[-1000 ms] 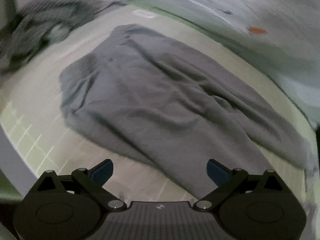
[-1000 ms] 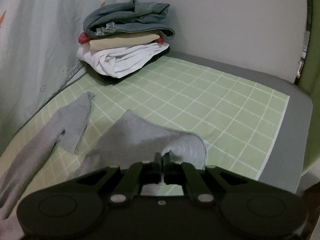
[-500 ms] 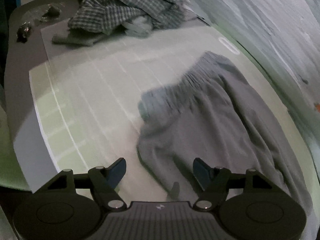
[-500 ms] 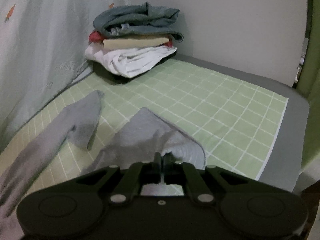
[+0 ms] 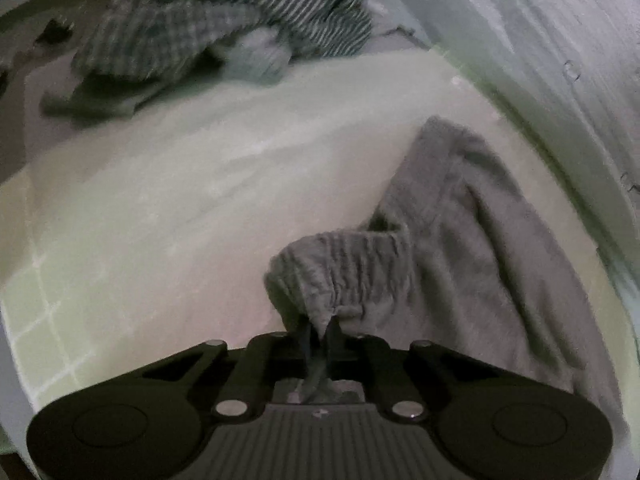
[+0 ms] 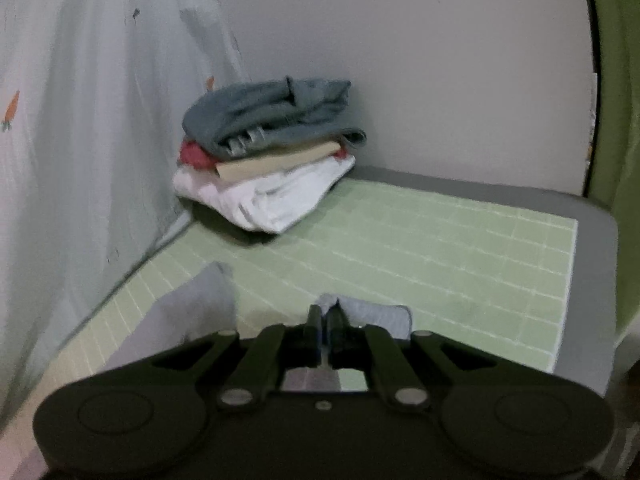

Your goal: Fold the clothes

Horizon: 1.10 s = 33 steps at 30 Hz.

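Trousers (image 5: 460,248), grey, lie on the green grid mat (image 5: 140,220). Left claw (image 5: 320,330) is clamped on the ribbed waistband; right claw (image 6: 325,322) is pinched shut on a leg hem (image 6: 372,314). Step in hand: both ends gripped, ready to fold. Next, I judge: lift together and bring hem to waistband, keeping cloth taut. Folded stack (image 6: 268,152) waits in the corner.

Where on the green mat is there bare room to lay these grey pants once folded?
Bare green mat lies between the folded stack and the mat's outer edge. Another bare patch lies between the grey pants and the crumpled checked clothes, where it is crowded.
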Each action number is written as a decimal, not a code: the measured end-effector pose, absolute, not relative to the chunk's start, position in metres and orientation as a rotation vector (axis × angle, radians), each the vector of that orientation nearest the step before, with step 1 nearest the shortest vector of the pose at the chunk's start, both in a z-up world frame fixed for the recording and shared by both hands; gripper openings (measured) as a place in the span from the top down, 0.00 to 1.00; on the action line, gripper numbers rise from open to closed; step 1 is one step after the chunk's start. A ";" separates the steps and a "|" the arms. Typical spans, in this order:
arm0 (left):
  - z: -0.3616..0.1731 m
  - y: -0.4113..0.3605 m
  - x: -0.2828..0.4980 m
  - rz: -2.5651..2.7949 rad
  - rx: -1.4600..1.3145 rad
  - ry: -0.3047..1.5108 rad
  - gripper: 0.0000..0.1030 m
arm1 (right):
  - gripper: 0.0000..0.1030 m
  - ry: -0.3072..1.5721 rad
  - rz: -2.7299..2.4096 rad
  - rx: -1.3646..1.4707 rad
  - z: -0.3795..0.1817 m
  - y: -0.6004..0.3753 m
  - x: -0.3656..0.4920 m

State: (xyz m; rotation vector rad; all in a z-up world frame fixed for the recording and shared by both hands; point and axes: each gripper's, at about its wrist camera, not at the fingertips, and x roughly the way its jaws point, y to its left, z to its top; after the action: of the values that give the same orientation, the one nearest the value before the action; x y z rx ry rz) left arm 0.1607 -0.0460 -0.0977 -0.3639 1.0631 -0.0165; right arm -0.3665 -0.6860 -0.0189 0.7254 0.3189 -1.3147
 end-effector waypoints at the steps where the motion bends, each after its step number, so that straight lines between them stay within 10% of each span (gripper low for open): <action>1: -0.091 -0.047 0.166 -0.029 -0.370 1.038 0.95 | 0.98 0.310 -1.325 0.713 -0.014 -0.690 -0.362; 14: 0.048 -0.039 0.177 -0.142 -0.398 0.623 0.96 | 1.00 0.068 -1.237 0.544 0.075 -0.705 -0.355; 24: -0.020 0.020 0.116 0.068 -0.385 0.804 0.96 | 0.98 0.439 -1.229 0.752 -0.037 -0.674 -0.404; 33: -0.026 0.030 0.087 0.073 -0.410 0.832 0.96 | 0.71 0.445 -0.980 1.021 -0.101 -0.672 -0.333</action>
State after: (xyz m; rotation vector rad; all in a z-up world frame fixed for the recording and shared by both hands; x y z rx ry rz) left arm 0.0867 0.0302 -0.0265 -0.4100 0.8318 0.0731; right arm -0.3330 -0.6720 -0.1008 1.0205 0.4446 -0.9800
